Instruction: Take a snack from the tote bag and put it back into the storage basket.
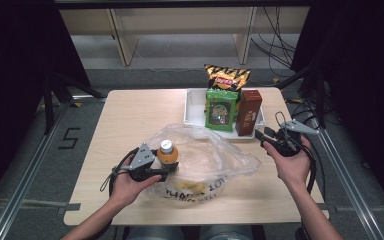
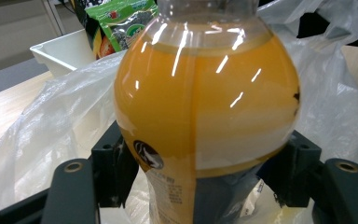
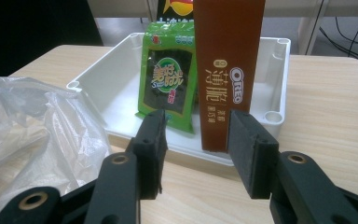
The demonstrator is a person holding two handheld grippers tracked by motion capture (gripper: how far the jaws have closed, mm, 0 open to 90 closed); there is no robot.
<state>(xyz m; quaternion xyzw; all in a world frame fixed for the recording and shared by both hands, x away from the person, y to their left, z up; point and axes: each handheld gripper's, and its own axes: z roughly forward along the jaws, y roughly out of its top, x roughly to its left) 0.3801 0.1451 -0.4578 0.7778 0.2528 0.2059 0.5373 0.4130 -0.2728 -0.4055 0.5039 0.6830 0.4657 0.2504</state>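
Note:
An orange juice bottle (image 1: 167, 155) with a white cap stands upright at the mouth of a clear plastic bag (image 1: 215, 155) in the middle of the table. My left gripper (image 1: 169, 167) is shut on it, and in the left gripper view both pads press the lower body of the bottle (image 2: 200, 102). My right gripper (image 1: 259, 134) hovers open just in front of the white tray (image 1: 192, 107). In the right gripper view its jaws (image 3: 196, 140) stand apart with nothing between them, pointing at the brown biscuit box (image 3: 226, 70) and the green snack packet (image 3: 170, 79).
The tray at the back right holds the green packet (image 1: 221, 110), the brown box (image 1: 249, 112) and a yellow chips bag (image 1: 226, 76) leaning on its far rim. Something yellow (image 1: 187, 186) lies inside the plastic bag. Cables (image 1: 280, 45) trail on the floor behind the table.

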